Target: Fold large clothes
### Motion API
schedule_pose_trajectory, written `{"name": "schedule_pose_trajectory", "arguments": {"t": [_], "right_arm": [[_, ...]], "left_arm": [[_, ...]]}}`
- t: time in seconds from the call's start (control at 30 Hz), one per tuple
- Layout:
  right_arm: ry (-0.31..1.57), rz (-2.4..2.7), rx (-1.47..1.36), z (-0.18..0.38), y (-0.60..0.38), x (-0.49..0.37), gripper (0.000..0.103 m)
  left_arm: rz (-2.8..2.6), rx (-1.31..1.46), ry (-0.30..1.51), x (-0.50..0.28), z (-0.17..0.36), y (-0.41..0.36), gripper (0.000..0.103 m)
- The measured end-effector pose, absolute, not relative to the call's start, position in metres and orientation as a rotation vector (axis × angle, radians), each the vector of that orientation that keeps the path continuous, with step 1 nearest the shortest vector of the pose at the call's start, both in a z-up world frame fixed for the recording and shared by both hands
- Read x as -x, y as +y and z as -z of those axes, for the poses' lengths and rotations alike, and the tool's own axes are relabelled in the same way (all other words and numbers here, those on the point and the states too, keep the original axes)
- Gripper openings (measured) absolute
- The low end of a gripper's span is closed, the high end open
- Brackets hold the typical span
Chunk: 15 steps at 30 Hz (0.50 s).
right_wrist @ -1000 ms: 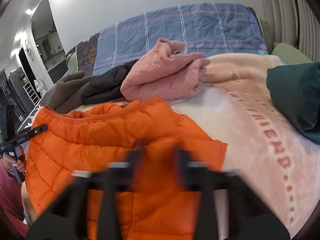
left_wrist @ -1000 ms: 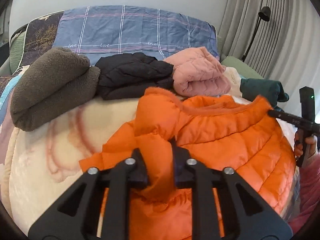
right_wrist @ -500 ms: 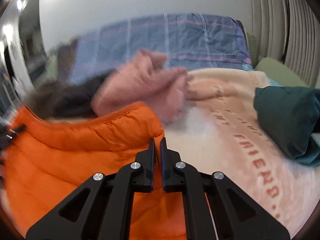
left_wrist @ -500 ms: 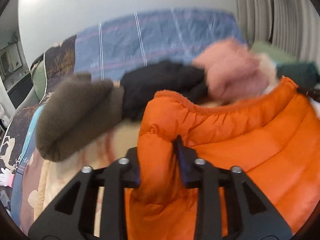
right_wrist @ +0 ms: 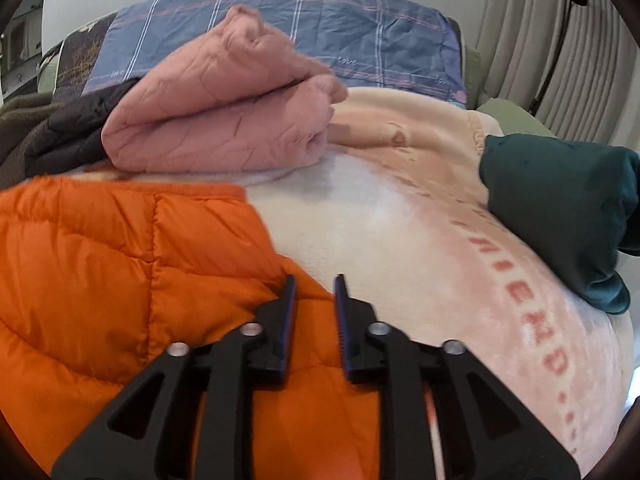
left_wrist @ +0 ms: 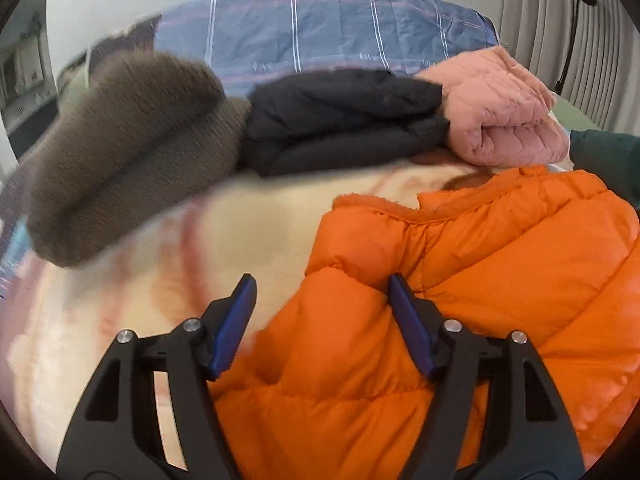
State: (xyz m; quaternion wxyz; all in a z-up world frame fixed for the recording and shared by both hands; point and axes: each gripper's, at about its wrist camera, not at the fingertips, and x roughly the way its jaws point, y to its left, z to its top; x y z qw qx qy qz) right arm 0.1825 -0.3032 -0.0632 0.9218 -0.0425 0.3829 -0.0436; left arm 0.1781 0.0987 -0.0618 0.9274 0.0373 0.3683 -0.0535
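An orange puffer jacket point(left_wrist: 480, 272) lies folded on the cream blanket point(left_wrist: 248, 232); it also shows at the left of the right wrist view point(right_wrist: 120, 264). My left gripper point(left_wrist: 322, 296) is open wide over the jacket's left edge and holds nothing. My right gripper point(right_wrist: 314, 292) is open by a narrow gap above the jacket's right edge, with nothing between its fingers.
Folded clothes line the back: a brown fleece point(left_wrist: 120, 152), a black jacket point(left_wrist: 340, 128) and a pink quilted one point(right_wrist: 216, 120). A dark green garment point(right_wrist: 560, 208) lies at the right. A blue plaid pillow point(right_wrist: 360, 36) and curtains point(right_wrist: 560, 60) stand behind.
Both grippers have let go of the orange jacket and opened. The jacket now lies flat on the blanket, folded over.
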Motion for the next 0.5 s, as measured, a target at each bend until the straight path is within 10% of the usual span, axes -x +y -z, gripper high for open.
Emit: {"name": "schedule_pose_trajectory", "arguments": {"t": [0.27,0.5], "right_arm": [[0.619,-0.151,-0.126,-0.031,-0.274,-0.149,0.052],[0.824,-0.209,-0.054,0.038,-0.218,-0.191,0.057]], "left_arm": [[0.242,0.091,0.574,-0.149,-0.040,0.086,0.064],[0.231,0.052,0.775,-0.190,0.025,0.030,0.074]]}}
